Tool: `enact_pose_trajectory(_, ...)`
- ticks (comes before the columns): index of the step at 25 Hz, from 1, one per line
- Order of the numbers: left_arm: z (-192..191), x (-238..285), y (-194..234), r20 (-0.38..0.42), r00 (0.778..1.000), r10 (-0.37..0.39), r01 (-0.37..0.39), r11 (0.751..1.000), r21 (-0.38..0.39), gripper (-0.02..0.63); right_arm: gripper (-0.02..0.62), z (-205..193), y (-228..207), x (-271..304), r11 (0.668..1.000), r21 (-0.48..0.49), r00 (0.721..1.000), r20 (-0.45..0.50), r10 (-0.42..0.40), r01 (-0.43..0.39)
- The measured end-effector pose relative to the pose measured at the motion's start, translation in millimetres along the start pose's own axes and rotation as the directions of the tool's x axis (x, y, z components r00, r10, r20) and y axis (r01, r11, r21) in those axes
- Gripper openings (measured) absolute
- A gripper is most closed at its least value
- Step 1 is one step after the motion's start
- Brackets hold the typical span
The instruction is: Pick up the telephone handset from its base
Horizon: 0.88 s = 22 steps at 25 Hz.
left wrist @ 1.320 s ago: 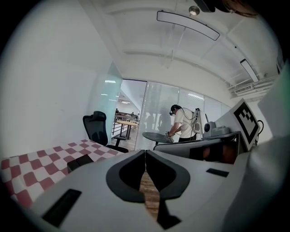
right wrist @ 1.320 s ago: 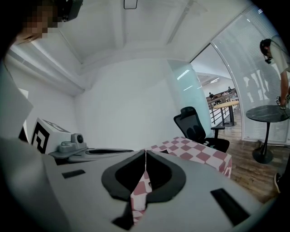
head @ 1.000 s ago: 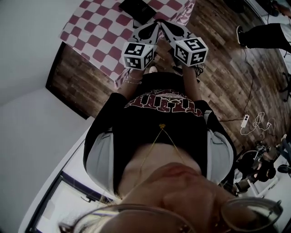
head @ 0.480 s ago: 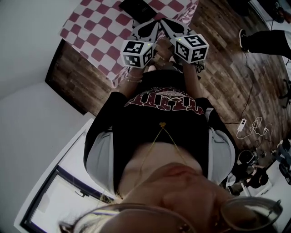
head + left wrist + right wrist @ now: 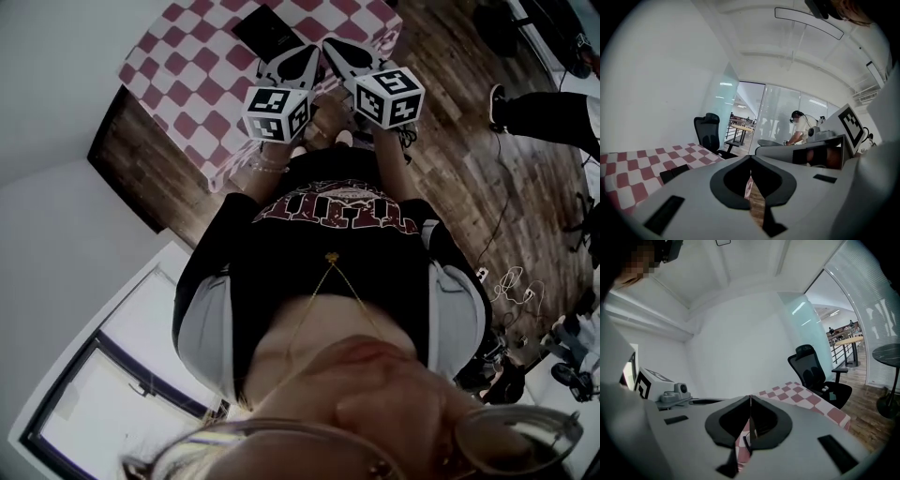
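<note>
Just beyond the closed, empty left gripper (image 5: 750,157) and right gripper (image 5: 750,397), the telephone (image 5: 266,29) lies on the checkered table (image 5: 187,67).

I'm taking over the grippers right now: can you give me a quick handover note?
Left gripper: jaws shut, empty.
Right gripper: jaws shut, empty.
Both are held side by side over the near edge of the checked table.
A dark flat thing lies on the cloth ahead; whether it is the phone is unclear.
Done: nothing picked up.
To do: find the handset, open the jaws, lift it.
</note>
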<state>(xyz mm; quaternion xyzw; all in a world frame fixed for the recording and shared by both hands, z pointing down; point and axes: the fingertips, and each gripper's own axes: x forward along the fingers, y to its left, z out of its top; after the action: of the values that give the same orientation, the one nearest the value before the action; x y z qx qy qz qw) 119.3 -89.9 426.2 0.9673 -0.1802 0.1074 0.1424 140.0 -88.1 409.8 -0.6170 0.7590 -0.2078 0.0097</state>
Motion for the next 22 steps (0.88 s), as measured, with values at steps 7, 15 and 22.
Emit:
enact_pose_trajectory(7, 6, 25, 0, 0.019, 0.997, 0.077, -0.076, 0.997, -0.027, 0.011, 0.02, 9, -25, 4, 0.997, -0.016, 0.997, -0.029, 0.074, -0.075)
enact_pose_trajectory(15, -3, 40, -1, 0.006, 0.989, 0.15, -0.149, 0.988, -0.045, 0.011, 0.02, 3, -44, 6, 0.99, -0.012, 0.989, -0.062, 0.136, -0.137)
enact_pose_trajectory(22, -12, 37, 12, -0.009, 0.981, 0.195, -0.195, 0.978, -0.079, 0.011, 0.02, -6, -41, 20, 0.983, -0.004, 0.977, -0.107, 0.183, -0.184)
